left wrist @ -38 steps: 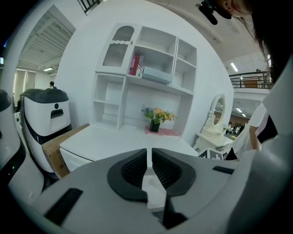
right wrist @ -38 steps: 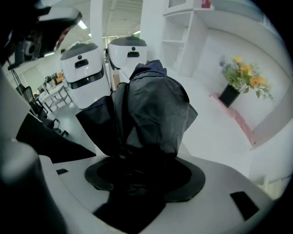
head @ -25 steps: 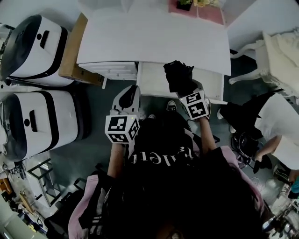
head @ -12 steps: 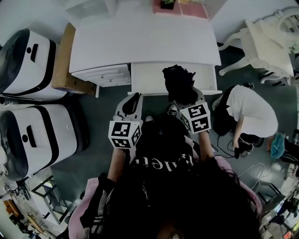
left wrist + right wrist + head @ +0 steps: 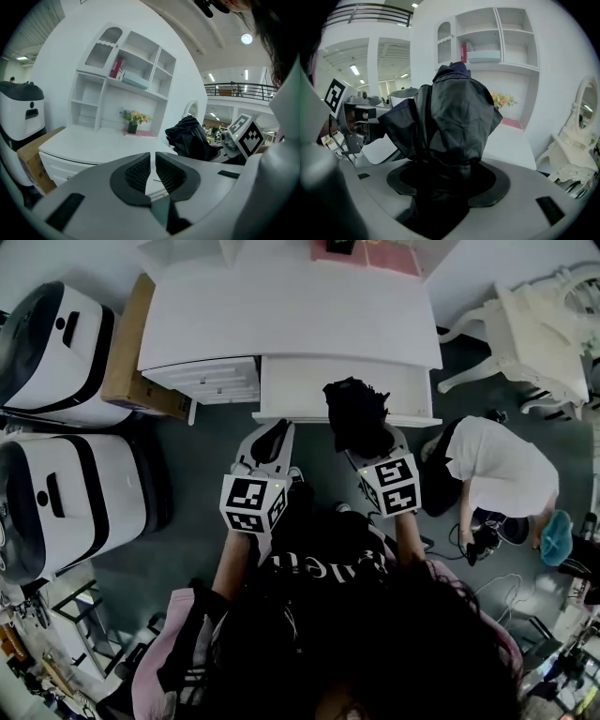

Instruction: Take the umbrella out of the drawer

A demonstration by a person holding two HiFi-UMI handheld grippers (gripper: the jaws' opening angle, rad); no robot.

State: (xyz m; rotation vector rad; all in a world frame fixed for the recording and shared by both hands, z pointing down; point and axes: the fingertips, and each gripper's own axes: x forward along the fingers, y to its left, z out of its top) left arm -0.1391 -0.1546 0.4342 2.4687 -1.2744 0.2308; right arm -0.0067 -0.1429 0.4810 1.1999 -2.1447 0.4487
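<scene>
Drawn back since a second ago, the black umbrella (image 5: pixel 354 411) stands upright in the clamped right gripper (image 5: pixel 368 439) over the drawer (image 5: pixel 291 390) front, with the empty left gripper (image 5: pixel 273 433), jaws nearly together, alongside.

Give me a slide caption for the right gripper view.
Right tongs grip a black umbrella before white shelves.

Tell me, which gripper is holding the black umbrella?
The right gripper: its jaws are clamped on the bundled black umbrella. The left gripper has its jaws almost together with nothing between them.
</scene>
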